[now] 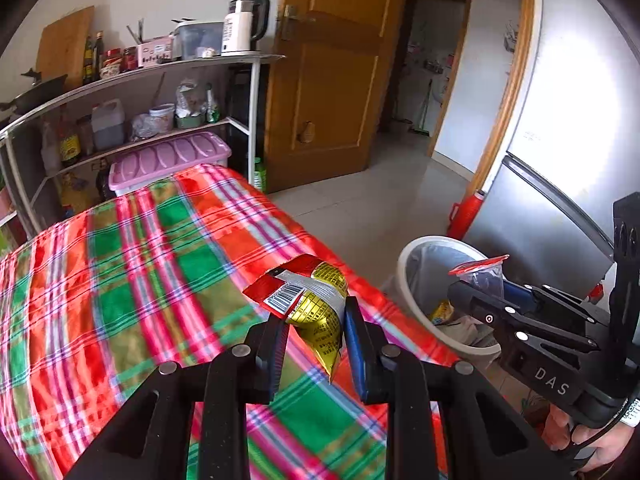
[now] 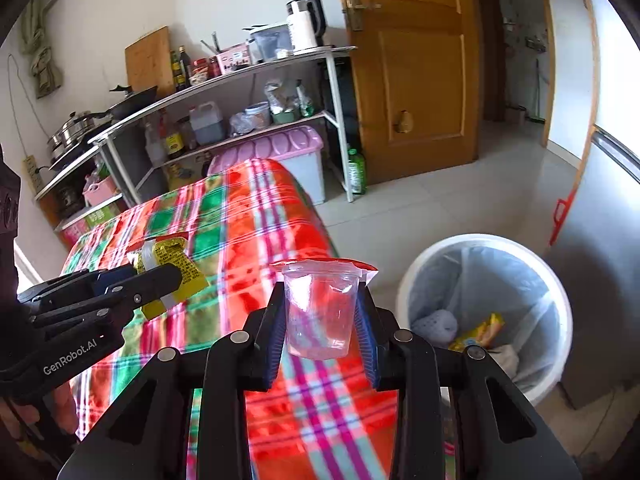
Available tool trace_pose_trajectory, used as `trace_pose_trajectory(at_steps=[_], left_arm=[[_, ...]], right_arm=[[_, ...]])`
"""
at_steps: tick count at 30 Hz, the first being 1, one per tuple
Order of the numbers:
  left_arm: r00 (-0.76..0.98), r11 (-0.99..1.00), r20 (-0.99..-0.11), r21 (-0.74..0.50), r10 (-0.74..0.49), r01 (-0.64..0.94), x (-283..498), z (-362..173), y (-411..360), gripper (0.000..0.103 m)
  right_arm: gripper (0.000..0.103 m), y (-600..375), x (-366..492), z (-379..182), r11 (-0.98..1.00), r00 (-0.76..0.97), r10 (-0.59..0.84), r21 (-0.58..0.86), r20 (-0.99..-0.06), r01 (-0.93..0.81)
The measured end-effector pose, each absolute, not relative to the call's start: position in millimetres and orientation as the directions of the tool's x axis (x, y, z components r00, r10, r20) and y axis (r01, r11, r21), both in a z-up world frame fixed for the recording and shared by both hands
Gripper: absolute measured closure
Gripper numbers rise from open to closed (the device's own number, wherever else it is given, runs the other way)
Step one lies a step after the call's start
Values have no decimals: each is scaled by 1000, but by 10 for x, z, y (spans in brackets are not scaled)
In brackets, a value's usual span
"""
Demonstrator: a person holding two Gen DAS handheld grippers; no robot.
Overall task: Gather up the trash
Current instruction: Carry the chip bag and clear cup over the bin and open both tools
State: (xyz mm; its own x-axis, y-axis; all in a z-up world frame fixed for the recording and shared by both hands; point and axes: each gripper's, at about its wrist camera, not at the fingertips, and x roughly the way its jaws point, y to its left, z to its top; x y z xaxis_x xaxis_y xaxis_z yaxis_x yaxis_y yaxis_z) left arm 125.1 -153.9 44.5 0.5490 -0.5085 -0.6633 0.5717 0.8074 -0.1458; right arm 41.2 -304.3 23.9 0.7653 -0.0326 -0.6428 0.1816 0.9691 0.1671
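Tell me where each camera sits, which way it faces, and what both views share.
Left wrist: on the left tool, looking across the plaid table; it grips a gold snack wrapper; the right tool and hand show.
Right wrist: on the right tool, gripping a clear plastic cup; the left tool shows.
Shared: table, white trash bin, shelf rack, wooden door.

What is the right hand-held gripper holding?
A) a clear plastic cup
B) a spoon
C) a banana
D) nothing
A: the right hand-held gripper is closed on a clear plastic cup with a red lid, its pads pressing both sides of the cup.
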Motion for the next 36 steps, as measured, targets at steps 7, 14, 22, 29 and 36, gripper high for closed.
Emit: trace_pose_trajectory(at_steps=[7,14,22,29,36], left_arm=[[505,760,-663,-152,-553,632,1178,428,-2019,75],[449,707,-664,-172,-597,686,1147,381,-2520,75],[367,649,-686,-202,-628,734,1150,237,-3050,75],[326,630,-716,-202,-617,750,1165,74,-3406,75],[302,638,-754,-196,-583,745,1208,-111,-3635,71]], right_arm=[[70,-3501,204,263,952,760,-97,162,-643,259],[70,-3992,51,211,931,731,-160,145,-664,335],[70,-4451,-39,82,905,699,-173,168,-694,390],[70,-4727,11,-105,900,660,-165,162,-733,406],[69,-4861,112,-358,910,629,-125,164,-767,382]])
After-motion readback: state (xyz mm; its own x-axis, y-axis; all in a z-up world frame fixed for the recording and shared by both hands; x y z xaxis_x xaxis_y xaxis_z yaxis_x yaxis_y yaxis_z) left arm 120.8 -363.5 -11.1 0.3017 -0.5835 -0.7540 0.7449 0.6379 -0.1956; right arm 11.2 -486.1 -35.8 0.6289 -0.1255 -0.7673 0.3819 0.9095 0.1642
